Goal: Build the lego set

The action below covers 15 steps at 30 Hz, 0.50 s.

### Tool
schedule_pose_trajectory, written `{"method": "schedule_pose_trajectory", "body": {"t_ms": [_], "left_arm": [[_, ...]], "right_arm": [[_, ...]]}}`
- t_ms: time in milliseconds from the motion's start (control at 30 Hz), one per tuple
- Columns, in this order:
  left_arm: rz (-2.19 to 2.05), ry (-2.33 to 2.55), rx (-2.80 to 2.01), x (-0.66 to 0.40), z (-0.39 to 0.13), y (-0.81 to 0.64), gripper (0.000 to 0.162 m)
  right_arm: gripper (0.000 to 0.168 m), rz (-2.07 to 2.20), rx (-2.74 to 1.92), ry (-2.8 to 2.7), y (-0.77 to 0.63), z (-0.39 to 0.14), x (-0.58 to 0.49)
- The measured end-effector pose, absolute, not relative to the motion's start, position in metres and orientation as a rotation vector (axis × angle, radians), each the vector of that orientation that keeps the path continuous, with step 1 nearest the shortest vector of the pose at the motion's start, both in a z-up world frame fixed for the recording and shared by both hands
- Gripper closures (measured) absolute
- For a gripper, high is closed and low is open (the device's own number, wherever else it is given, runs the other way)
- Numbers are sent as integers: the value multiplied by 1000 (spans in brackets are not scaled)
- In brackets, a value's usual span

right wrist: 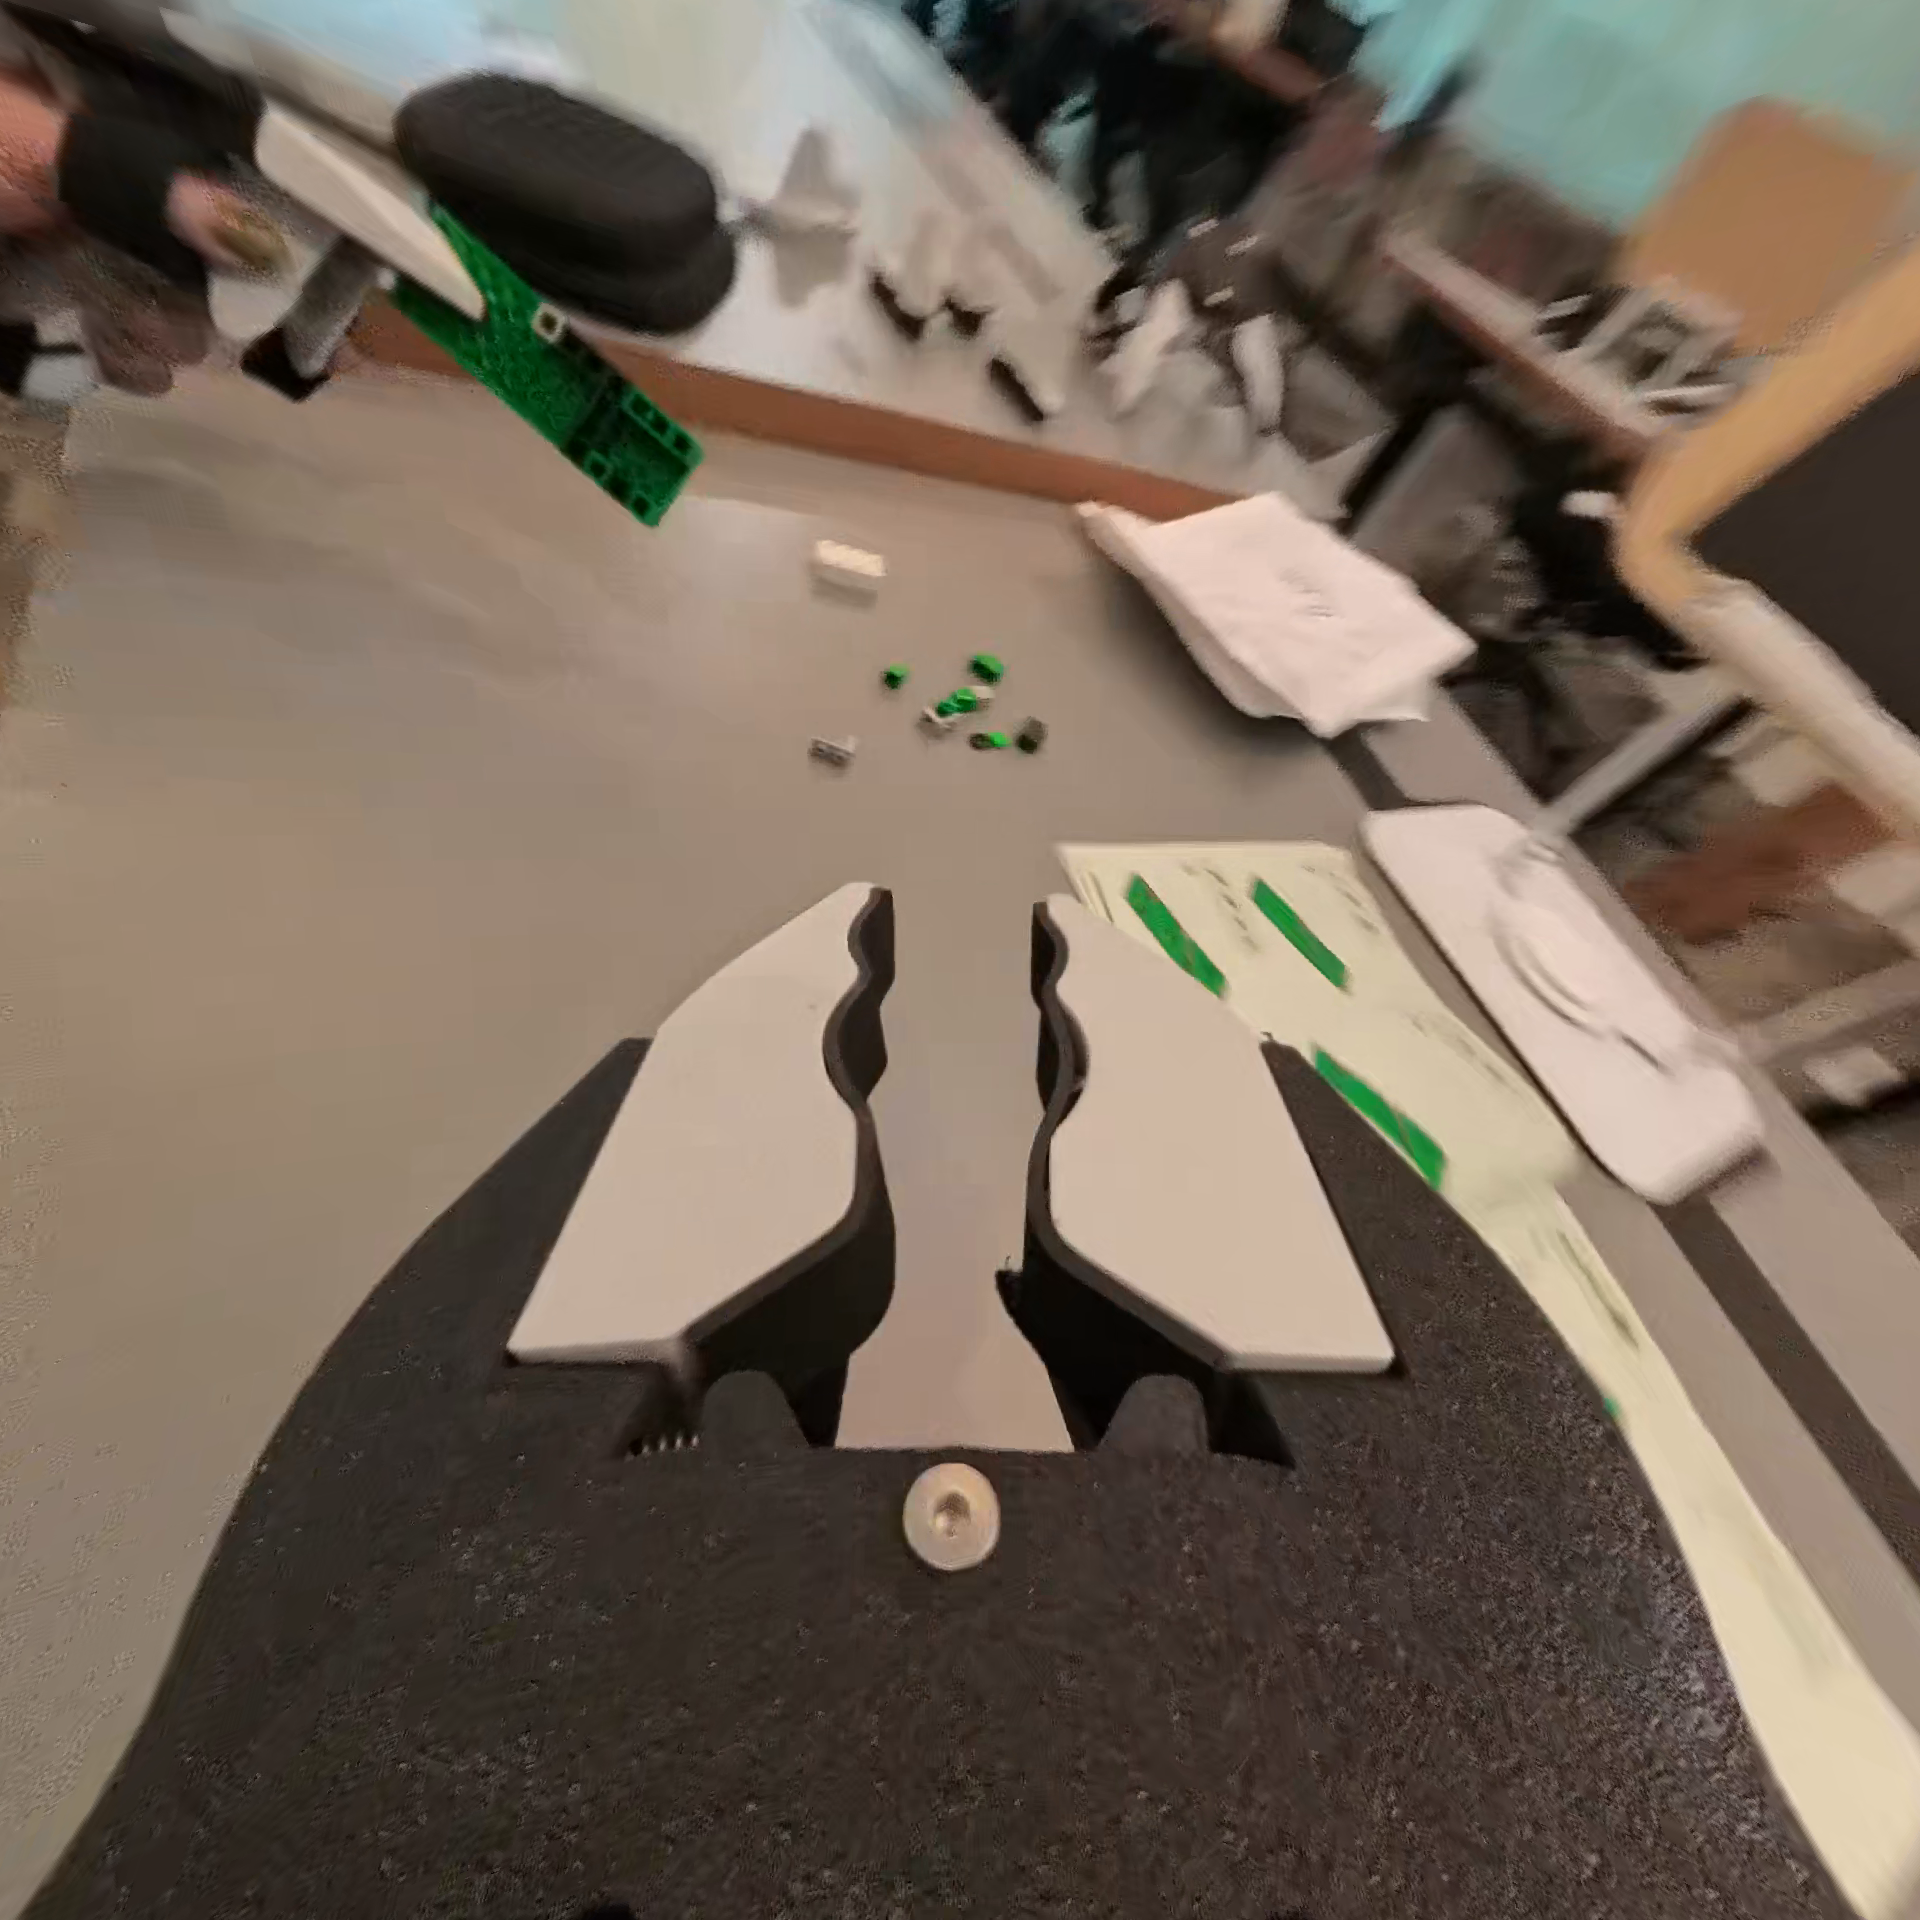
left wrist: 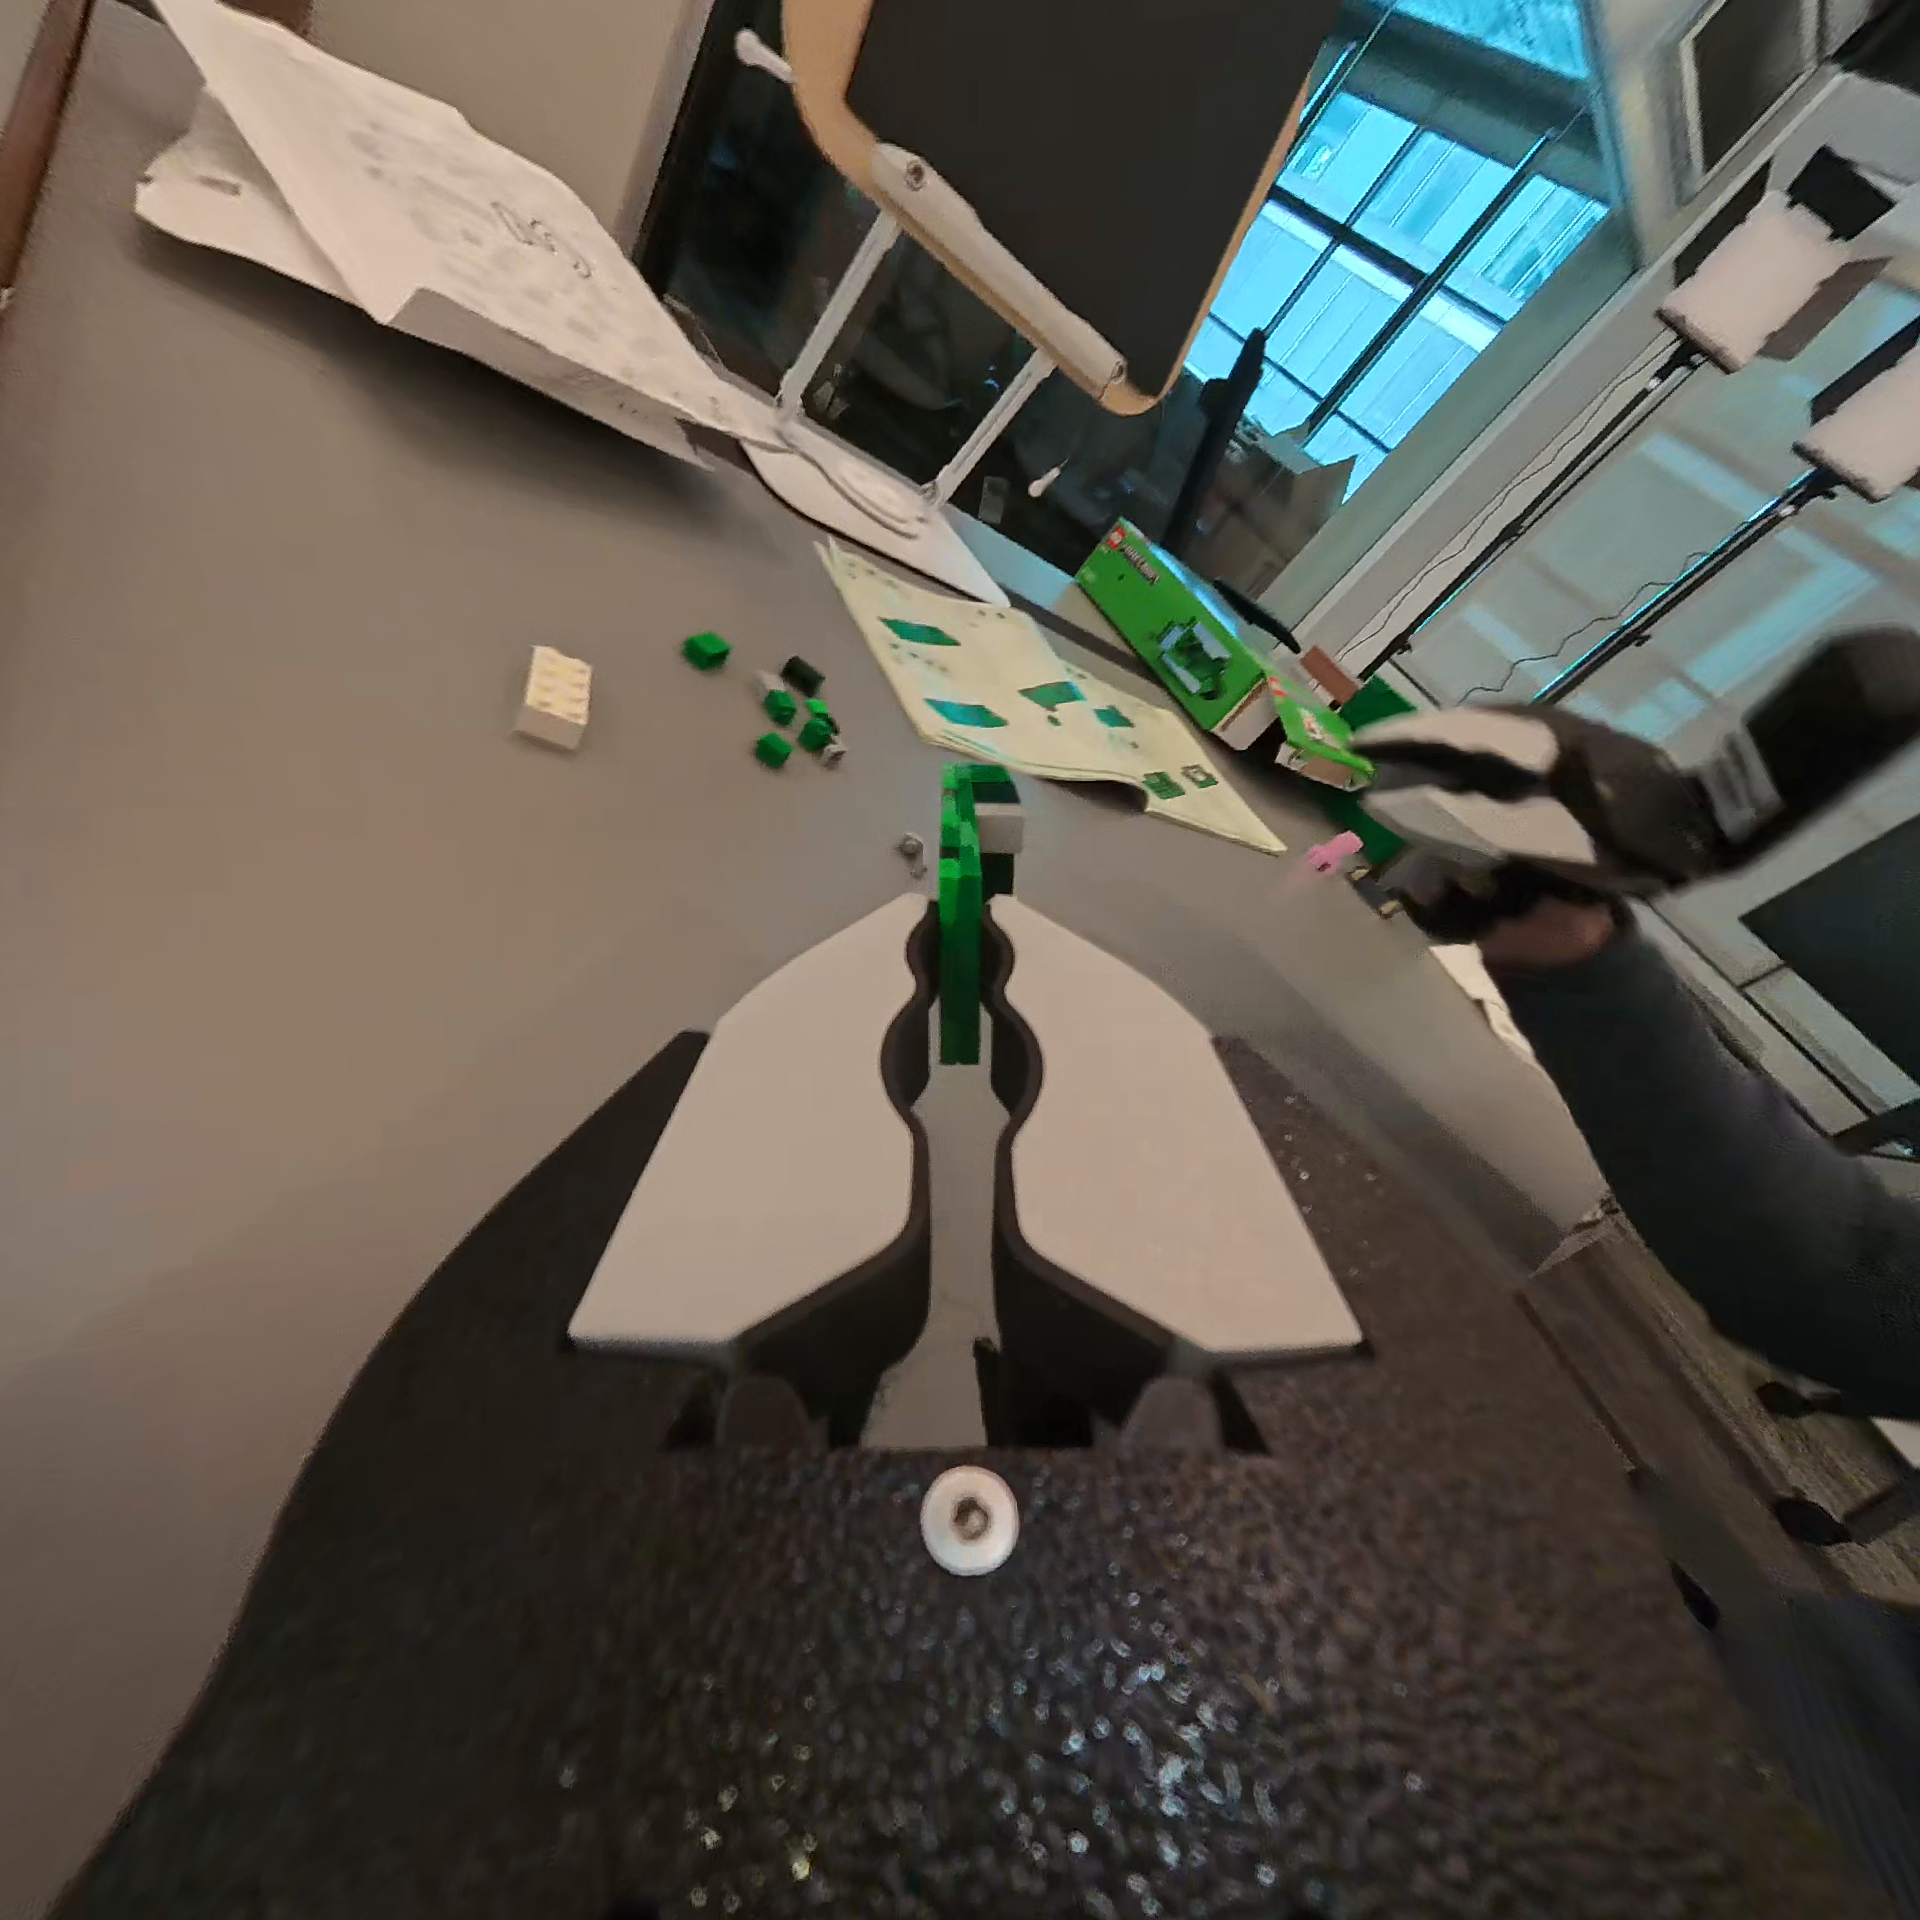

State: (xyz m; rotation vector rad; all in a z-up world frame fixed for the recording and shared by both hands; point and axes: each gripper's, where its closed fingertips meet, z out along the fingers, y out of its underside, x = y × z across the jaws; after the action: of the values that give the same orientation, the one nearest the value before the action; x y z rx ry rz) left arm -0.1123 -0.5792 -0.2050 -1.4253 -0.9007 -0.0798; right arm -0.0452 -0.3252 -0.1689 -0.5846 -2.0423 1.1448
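My left gripper (left wrist: 958,914) is shut on a green lego plate assembly (left wrist: 961,883), held edge-on above the grey table (left wrist: 312,935); a grey and a dark brick sit on its far end. The right wrist view shows the same green assembly (right wrist: 561,384) from below, clamped in the left gripper at upper left. My right gripper (right wrist: 961,914) is open and empty above the table. It also shows in the left wrist view (left wrist: 1455,790) at the right, blurred. Several small green and grey loose bricks (left wrist: 795,707) (right wrist: 966,707) and a white brick (left wrist: 553,694) (right wrist: 847,566) lie on the table.
An open instruction booklet (left wrist: 1039,696) (right wrist: 1299,997) lies to the right of the loose bricks. A green lego box (left wrist: 1174,634) lies beyond it. White folded paper (left wrist: 416,229) (right wrist: 1278,613) lies at the table's far side. A chair (left wrist: 1039,187) stands past the edge.
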Motion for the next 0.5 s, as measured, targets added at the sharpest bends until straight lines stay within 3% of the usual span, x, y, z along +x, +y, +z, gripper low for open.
{"method": "schedule_pose_trajectory", "body": {"t_ms": [267,333,500], "left_arm": [[-27,-909,-1476,-151,-220,-579,156],[42,-929,-1439,-164,-219,-579,156],[246,-964,-1263,-183,-206,-587,156]], "right_arm": [[153,1162,-437,-2551,-418,-232,-191],[156,1028,-623,-2655,-428,-248,-205],[161,1175,-959,-2544,-461,-256,-200]]}}
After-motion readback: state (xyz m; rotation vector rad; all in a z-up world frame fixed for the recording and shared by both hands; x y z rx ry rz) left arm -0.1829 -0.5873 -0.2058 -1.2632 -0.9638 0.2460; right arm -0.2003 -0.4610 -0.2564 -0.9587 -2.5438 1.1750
